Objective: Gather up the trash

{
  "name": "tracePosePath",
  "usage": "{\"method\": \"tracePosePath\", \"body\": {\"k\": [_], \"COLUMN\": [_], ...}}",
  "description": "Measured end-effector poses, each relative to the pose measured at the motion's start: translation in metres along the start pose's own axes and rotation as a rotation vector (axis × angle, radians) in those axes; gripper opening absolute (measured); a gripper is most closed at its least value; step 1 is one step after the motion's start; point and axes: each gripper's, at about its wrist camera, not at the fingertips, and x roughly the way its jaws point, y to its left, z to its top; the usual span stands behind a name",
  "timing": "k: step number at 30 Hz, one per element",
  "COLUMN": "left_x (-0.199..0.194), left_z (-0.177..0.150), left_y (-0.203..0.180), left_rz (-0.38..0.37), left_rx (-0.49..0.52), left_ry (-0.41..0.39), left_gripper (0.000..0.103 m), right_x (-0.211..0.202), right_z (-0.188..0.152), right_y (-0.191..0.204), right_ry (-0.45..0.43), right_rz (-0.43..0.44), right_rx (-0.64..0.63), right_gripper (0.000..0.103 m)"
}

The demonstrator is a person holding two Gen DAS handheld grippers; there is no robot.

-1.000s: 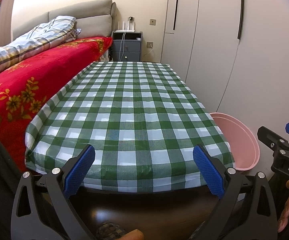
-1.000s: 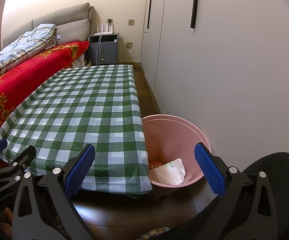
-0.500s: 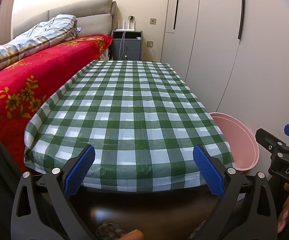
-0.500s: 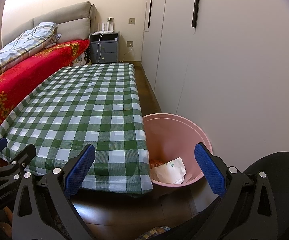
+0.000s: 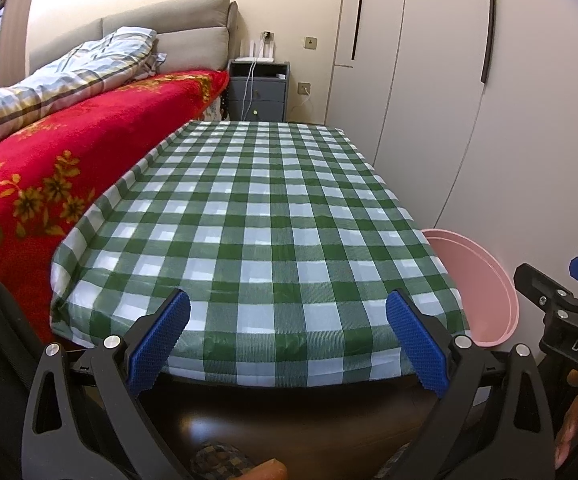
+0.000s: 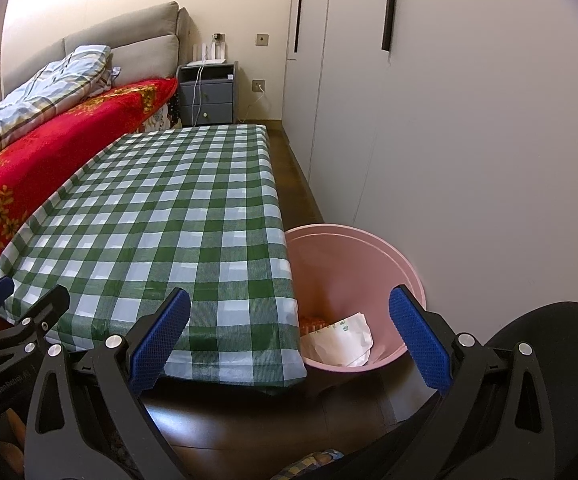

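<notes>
A pink bin (image 6: pixel 385 260) stands on the floor at the right end of the table; in it lie a white crumpled wrapper (image 6: pixel 341 340) and something orange (image 6: pixel 313 321). The left wrist view shows only the pink bin's rim (image 5: pixel 489 276). A green-and-white checked tablecloth (image 5: pixel 265 216) covers the table, and no trash lies on it. My left gripper (image 5: pixel 289 340) is open near the table's front edge, holding nothing. My right gripper (image 6: pixel 289 338) is open too, held before the table's front right corner and the bin, also holding nothing.
A bed with a red flowered blanket (image 5: pixel 69 152) runs along the table's left side. White wardrobe doors (image 6: pixel 449 120) stand to the right, close behind the bin. A grey nightstand (image 5: pixel 259 92) is at the far end. Dark wooden floor (image 6: pixel 289 420) lies below the grippers.
Both views have shifted very slightly; the table and bin sit a touch higher in the frames. Both grippers stay open and hold nothing.
</notes>
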Motion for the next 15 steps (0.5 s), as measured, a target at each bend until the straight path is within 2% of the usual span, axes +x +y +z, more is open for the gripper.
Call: {"method": "tracePosePath", "body": {"k": [5,7,10,12,15], "left_x": [-0.001,0.000,-0.002,-0.004,-0.005], "left_z": [0.019,0.038,0.084,0.131,0.195], "left_y": [0.005,0.012,0.036,0.056,0.076], "left_rz": [0.033,0.051,0.073,0.085,0.111], "left_rx": [-0.013,-0.022,-0.070,-0.104,-0.080], "left_ry": [-0.014,-0.016,-0.061,-0.122,-0.232], "left_gripper": [0.095,0.095,0.095,0.095,0.095], "right_x": [0.009,0.011,0.016,0.021,0.029], "right_z": [0.008,0.014,0.027,0.038,0.055], "right_y": [-0.003,-0.002,0.003,0.010,0.022], "right_ry": [0.026,0.028,0.025,0.023,0.016], "right_rz": [-0.005,-0.011,-0.014,-0.015,-0.012], "right_rx": [0.015,0.012,0.005,-0.006,-0.020], "right_gripper": [0.098,0.098,0.098,0.098,0.098]}}
